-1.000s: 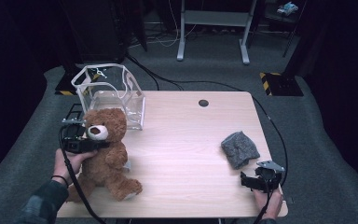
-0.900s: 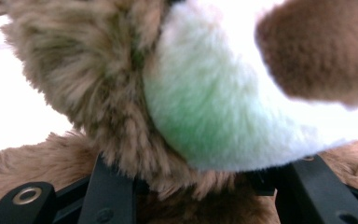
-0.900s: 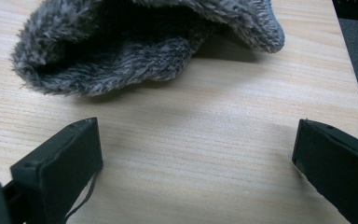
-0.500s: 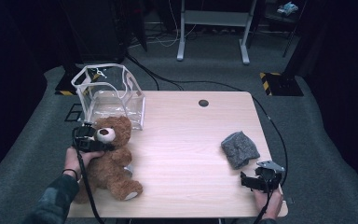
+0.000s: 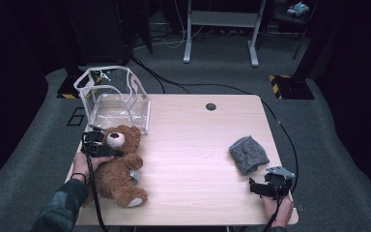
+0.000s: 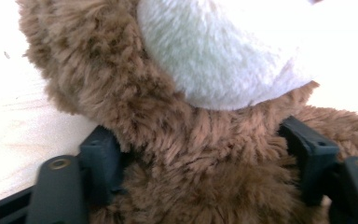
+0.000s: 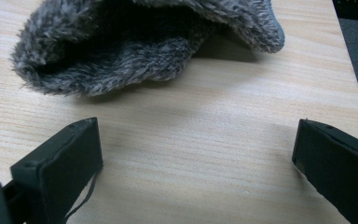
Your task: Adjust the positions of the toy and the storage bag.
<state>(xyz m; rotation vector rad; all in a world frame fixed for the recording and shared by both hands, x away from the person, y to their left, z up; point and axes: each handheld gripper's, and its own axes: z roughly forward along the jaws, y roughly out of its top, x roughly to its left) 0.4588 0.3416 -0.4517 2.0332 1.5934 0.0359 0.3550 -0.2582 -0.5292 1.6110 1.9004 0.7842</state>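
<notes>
Teddy bear [image 5: 117,166] lies on its back on the tabletop [image 5: 198,145], head toward the clear plastic box [image 5: 112,96] and just short of its near wall. Box is open at the top and stands at the far left corner.

Left gripper [image 5: 101,147] sits at the bear's head and neck, on the side away from the box's open corner. Its jaws have just been opening. In the left gripper view brown fur [image 6: 186,158] fills the gap between them, under the white muzzle [image 6: 223,56]; the fingers [image 6: 98,163] stand at the edges of the fur and do not appear to press it. I read this as a wide gripper with the bear between the jaws, not gripped.

Right gripper [image 5: 265,186] rests well away from the bear at the near right corner, jaws wide with nothing between them. The grey fuzzy cloth [image 7: 144,42] lies just beyond its tips, untouched.

Judgement: the step is re-taking hold of the bear, probably for the box. To do it well:
- close on the neck, not loose fur, so the head does not flop;
- take a deep bite, since plush compresses;
- lift clear of the box's near wall before moving over it;
- watch the trailing legs at the rim.
</notes>
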